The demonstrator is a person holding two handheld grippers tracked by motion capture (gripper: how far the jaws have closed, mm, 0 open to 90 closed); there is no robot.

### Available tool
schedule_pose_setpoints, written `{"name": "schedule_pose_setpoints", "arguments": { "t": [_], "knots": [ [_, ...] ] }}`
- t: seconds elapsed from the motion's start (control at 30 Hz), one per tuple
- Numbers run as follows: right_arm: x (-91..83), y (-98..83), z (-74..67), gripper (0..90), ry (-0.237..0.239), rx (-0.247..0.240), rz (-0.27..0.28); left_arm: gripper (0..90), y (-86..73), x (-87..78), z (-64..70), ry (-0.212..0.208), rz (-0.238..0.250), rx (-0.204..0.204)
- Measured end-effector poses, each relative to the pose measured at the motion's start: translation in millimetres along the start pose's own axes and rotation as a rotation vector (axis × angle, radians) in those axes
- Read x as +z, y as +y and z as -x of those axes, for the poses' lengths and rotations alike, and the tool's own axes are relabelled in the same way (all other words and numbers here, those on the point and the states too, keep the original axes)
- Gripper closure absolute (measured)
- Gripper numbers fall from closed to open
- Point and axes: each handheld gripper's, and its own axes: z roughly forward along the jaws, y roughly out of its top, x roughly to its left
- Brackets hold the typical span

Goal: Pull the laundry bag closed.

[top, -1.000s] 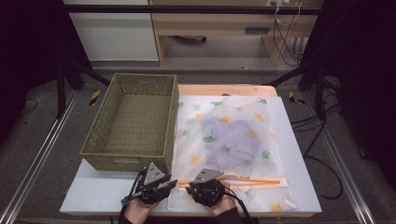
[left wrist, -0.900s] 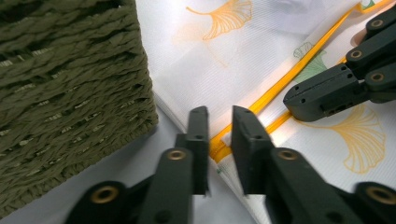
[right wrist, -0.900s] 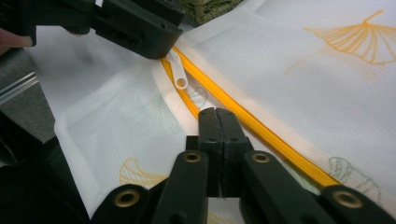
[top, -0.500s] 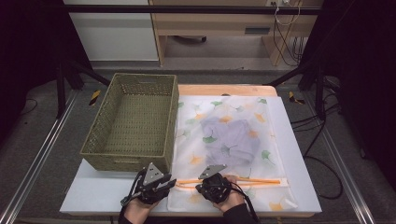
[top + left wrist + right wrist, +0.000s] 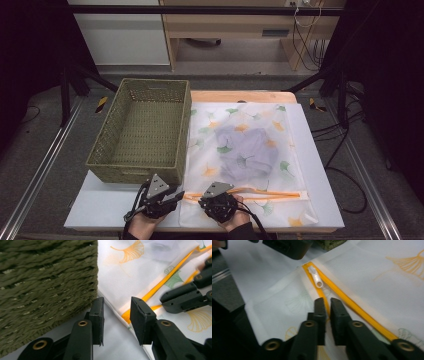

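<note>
The work in hand looks like zipping or unzipping the mesh laundry bag [image 5: 250,150] that lies flat on the counter [image 5: 100,210], just right of the woven basket [image 5: 142,132]. The right gripper [image 5: 326,305] has its jaws pressed nearly together, pinching the orange zipper tape [image 5: 352,307] a little behind the white zipper pull [image 5: 316,277], which sits at the bag's corner end of the track. The left gripper [image 5: 116,311] has just been opening its jaws; they stand spread over the bag's near-left corner with the fabric edge and the zipper's end between them, the pads not pressing. To do this step well, the left jaws should, I judge, close squarely on the corner fabric beside the track's end and hold it flat and taut, so the slider can run without bunching the mesh; the right jaws would do better on the small pull tab itself than on the tape. Through the translucent bag, printed with ginkgo leaves, a pale lavender garment [image 5: 245,150] lies folded near the middle. The basket stands empty, touching the bag's left edge.
</note>
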Motion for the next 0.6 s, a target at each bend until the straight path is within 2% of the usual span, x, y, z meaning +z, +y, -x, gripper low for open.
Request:
{"name": "schedule_pose_setpoints", "arguments": {
  "t": [0.17, 0.27, 0.4, 0.5, 0.6],
  "knots": [
    [-0.9, 0.2, 2.2, 88.6, 0.016, 0.007, -0.003, 61.1, 0.8, 3.2, 2.4, -0.004, -0.004, -0.001],
    [-6.3, -2.0, 6.7, 88.6, 0.047, 0.017, -0.025, 59.3, 2.1, 6.1, 3.7, -0.008, 0.000, -0.009],
    [-12.5, -6.8, 9.5, 88.4, 0.069, 0.001, -0.037, 57.7, 4.1, 16.7, 7.5, -0.021, -0.022, -0.018],
    [-14.2, -9.9, 9.5, 88.1, 0.069, 0.002, -0.028, 56.6, 5.4, 25.8, 8.6, -0.019, -0.044, -0.026],
    [-14.1, -10.8, 8.6, 88.1, 0.068, 0.007, -0.021, 56.1, 6.7, 31.8, 8.4, -0.022, -0.046, -0.040]
  ]
}}
